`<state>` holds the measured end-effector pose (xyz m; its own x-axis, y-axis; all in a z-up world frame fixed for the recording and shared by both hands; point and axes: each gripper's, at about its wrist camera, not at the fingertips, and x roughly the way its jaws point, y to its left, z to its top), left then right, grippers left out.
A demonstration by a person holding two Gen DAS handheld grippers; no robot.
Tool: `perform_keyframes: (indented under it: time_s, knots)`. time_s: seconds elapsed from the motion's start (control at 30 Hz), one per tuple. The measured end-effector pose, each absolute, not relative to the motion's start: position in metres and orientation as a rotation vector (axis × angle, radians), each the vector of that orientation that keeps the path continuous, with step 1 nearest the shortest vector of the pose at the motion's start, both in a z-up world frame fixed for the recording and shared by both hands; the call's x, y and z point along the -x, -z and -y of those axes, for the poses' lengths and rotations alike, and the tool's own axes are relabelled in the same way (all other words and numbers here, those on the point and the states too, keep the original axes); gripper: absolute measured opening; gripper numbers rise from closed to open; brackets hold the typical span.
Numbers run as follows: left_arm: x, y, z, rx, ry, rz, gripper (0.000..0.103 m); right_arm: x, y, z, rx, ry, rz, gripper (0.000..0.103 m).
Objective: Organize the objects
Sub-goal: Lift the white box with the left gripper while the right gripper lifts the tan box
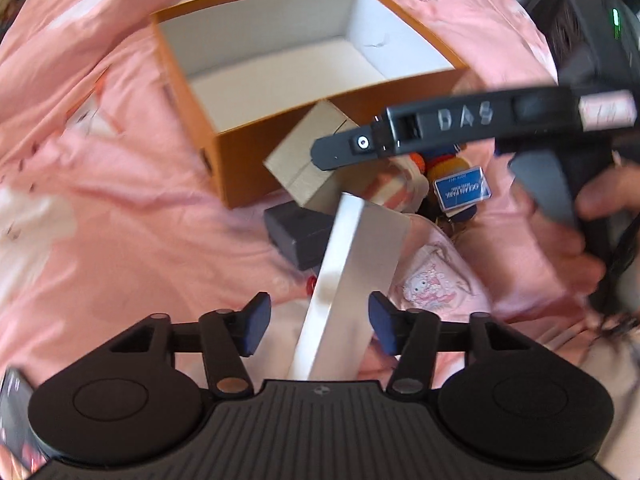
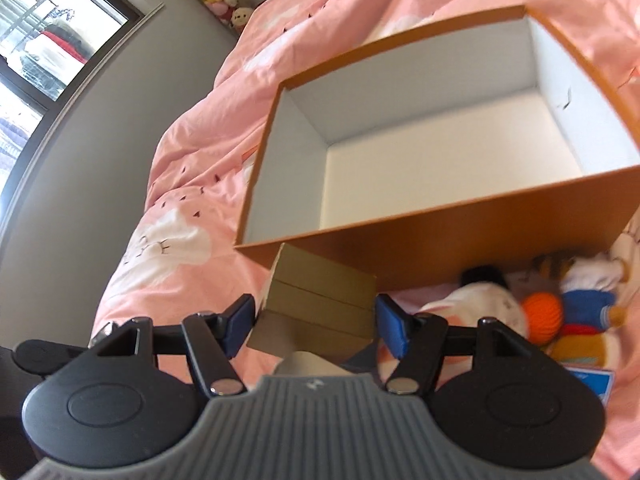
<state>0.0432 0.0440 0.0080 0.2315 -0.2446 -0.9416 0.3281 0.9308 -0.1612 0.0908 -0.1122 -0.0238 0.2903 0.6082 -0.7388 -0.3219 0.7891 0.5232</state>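
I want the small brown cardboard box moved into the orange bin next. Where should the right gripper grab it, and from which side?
Grip the small brown cardboard box across its two short ends, coming from the near side, as the right gripper already sits. Its open jaws bracket those flat, parallel ends, and the box leans against the orange storage box, blocking the far side.

Your open storage box (image 2: 472, 248) sits on the bedspread (image 2: 180, 184), nothing visible inside it. Just before its near wall lies the small cardboard box (image 2: 320, 300), between your right gripper's (image 2: 316, 322) spread fingers. Right of that carton, the soft toys (image 2: 560, 312) lie against the same wall. In your left wrist view, the flat slab (image 1: 352, 280) stands tilted between the left gripper's (image 1: 320, 322) fingers, before the dark block (image 1: 300, 236); the card packet (image 1: 462, 190) lies right of them.
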Motion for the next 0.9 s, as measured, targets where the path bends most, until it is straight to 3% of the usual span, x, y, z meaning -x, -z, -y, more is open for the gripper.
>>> perform_keyframes:
  time_s: [0.43, 0.63, 0.9]
  knots:
    - [-0.061, 0.047, -0.052, 0.104, 0.466, -1.32, 0.061, -0.093, 0.037, 0.117, -0.337, -0.649, -1.165, 0.066]
    - [-0.055, 0.037, -0.063, 0.18, 0.437, -1.314, 0.035, -0.094, 0.036, 0.119, -0.346, -0.639, -1.163, 0.066]
    - [-0.056, 0.026, -0.048, 0.123, 0.449, -1.369, 0.033, -0.09, 0.028, 0.13, -0.341, -0.622, -1.142, 0.066]
